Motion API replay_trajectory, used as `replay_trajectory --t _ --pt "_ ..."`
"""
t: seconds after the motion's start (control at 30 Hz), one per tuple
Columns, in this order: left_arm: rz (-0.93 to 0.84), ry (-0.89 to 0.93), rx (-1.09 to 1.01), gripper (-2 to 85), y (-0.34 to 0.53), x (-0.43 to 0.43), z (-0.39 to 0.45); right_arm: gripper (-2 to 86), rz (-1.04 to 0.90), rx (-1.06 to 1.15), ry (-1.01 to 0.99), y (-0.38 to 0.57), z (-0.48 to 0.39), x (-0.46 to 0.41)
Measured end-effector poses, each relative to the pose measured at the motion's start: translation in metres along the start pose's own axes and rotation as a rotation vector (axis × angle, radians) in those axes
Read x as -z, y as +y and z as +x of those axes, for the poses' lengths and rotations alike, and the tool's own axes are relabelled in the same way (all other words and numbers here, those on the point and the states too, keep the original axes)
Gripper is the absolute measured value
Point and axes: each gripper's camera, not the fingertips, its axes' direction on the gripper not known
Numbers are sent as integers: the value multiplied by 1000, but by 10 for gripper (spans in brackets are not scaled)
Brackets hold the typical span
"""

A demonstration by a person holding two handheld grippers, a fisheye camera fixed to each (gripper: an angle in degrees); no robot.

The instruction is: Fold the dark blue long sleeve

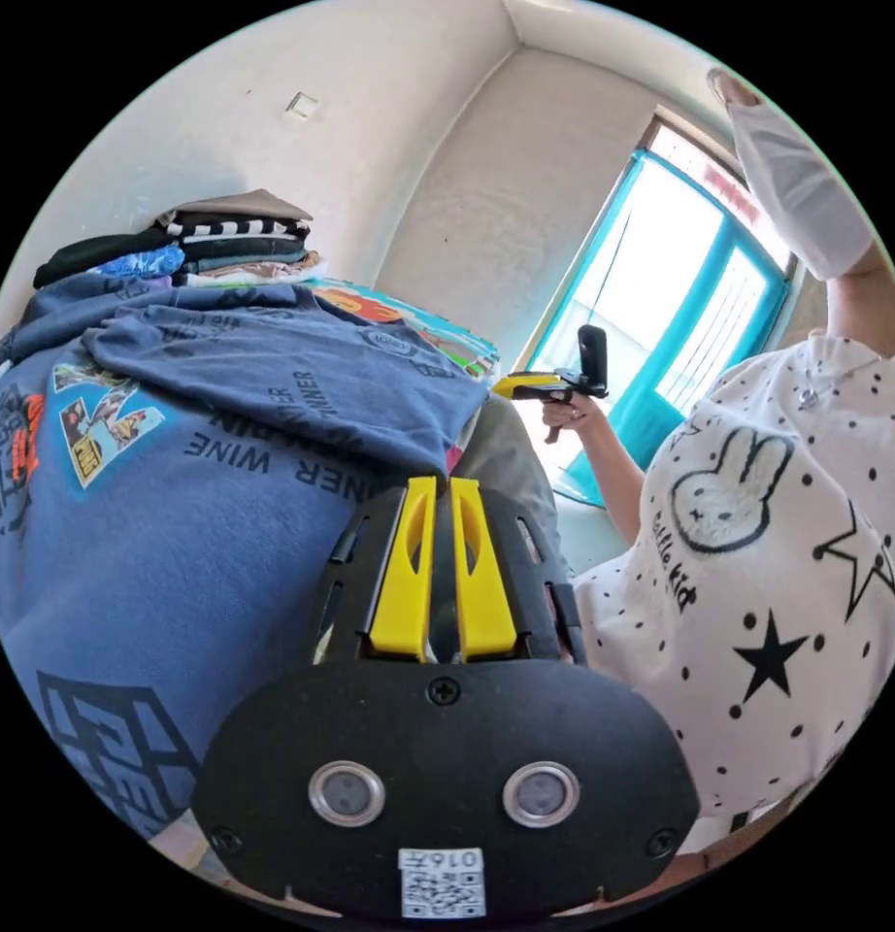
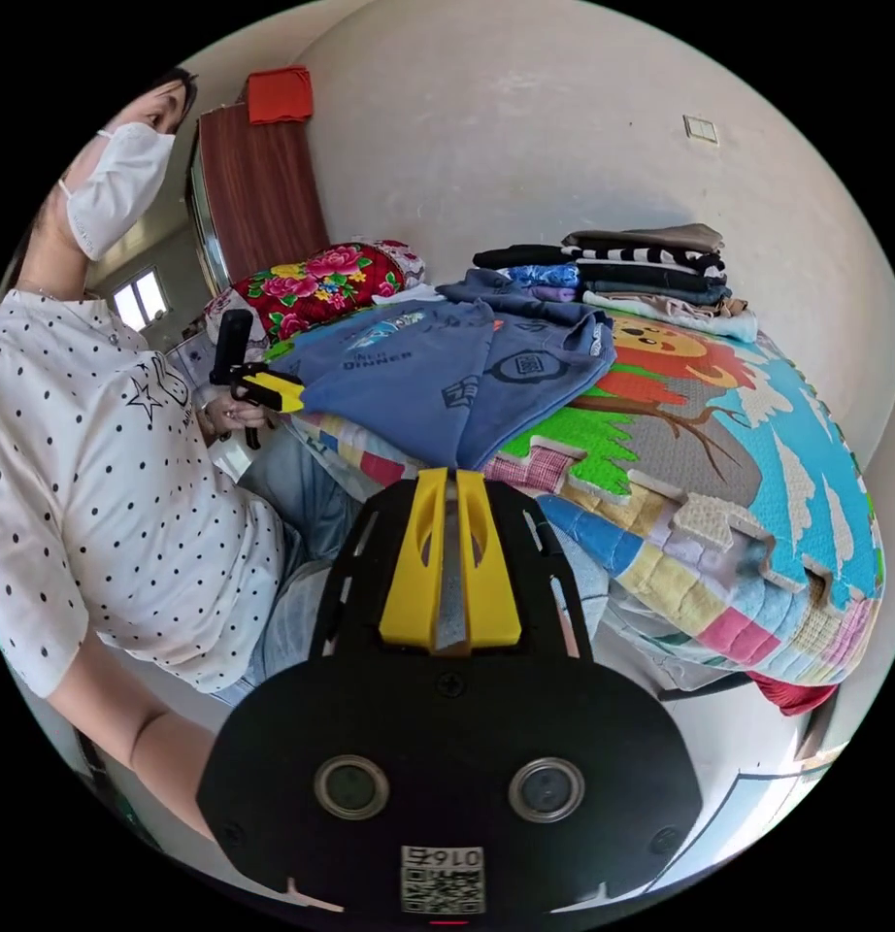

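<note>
The dark blue long sleeve shirt with printed lettering lies spread on the bed, partly folded over itself; in the right gripper view the shirt reaches down to the bed's near edge. My left gripper has its yellow jaws together on the shirt's near edge. My right gripper is shut on the shirt's lower corner, with cloth between the jaws. Each view also catches the other hand-held gripper at the shirt's edge: the right gripper and the left gripper.
A stack of folded clothes sits at the back of the bed by the wall, also as a stack. A colourful cartoon mat covers the bed. A floral pillow, a teal-framed window, and the person stand close by.
</note>
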Motion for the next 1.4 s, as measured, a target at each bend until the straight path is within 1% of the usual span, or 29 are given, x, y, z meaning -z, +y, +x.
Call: replay_trajectory --t 0.03,0.1,0.17,0.23,0.3,0.33,0.37,0.4,0.43,0.47,0.5,0.57,0.6,0.63,0.67,0.7,0.73,0.77,0.8,0.83,0.87,0.9,0.93,0.97,1.0,1.07,1.2,1.27,1.4 --pt "7 11 10 -3 0 6 -4 8 53 12 25 -7 -1 12" --pt "103 16 49 -3 5 39 -19 10 186 37 30 -24 -3 33" --pt "189 -5 53 -6 7 64 -27 17 355 39 17 -74 0 48" --pt "249 -65 61 -7 6 83 -35 27 430 86 -46 -126 0 39" --pt "280 -209 136 -7 -1 98 -50 47 461 193 -94 -184 -8 14" --pt "282 -256 174 -7 -3 101 -55 61 429 260 -114 -228 -15 -13" --pt "284 -349 253 -8 -7 107 -66 74 372 338 -101 -272 -27 -47" --pt "272 -440 305 -8 -13 113 -77 83 342 376 -86 -294 -34 -66" --pt "259 -485 323 -8 -17 116 -83 102 279 442 -55 -334 -48 -107" --pt "231 -571 349 -9 -25 121 -94 117 220 504 -31 -372 -61 -151" --pt "193 -632 379 -9 -35 124 -105 125 193 525 -23 -389 -67 -173" --pt "164 -649 409 -9 -47 130 -118 124 54 602 -24 -450 -85 -262" --pt "183 -625 382 -10 -52 134 -120 121 7 613 -36 -464 -88 -285" --pt "199 -611 363 -10 -53 136 -120 116 -103 638 -46 -490 -92 -328" --pt "231 -586 324 -10 -55 139 -119 112 -194 606 -35 -513 -92 -367" --pt "251 -564 296 -10 -56 140 -120 111 -221 589 -16 -523 -91 -383" --pt "255 -555 286 -10 -57 140 -120 109 -233 542 49 -541 -86 -411" --pt "250 -547 270 -10 -58 140 -122 105 -215 486 117 -557 -80 -430" --pt "238 -548 260 -10 -58 138 -125 103 -209 461 141 -563 -77 -439" --pt "232 -549 260 -10 -58 137 -127 98 -234 415 147 -575 -72 -455" --pt "222 -551 263 -10 -59 135 -131 90 -314 413 102 -581 -69 -473" --pt "214 -548 271 -10 -59 134 -136 85 -354 429 81 -582 -69 -481" --pt "211 -545 278 -10 -59 134 -139 60 -424 483 78 -584 -71 -492" --pt "208 -536 293 -10 -59 133 -144 21 -435 500 102 -587 -73 -493" --pt "210 -524 301 -10 -59 132 -148 17 -403 505 100 -589 -73 -488" --pt "211 -510 307 -10 -61 130 -153 5 -261 504 85 -599 -71 -453" --pt "238 -496 303 -10 -68 124 -154 -1 -100 490 141 -618 -64 -381" --pt "253 -478 280 -10 -72 121 -150 -2 -20 555 147 -615 -74 -331" --pt "263 -516 245 -9 -78 120 -137 -1 20 711 105 -573 -99 -267"
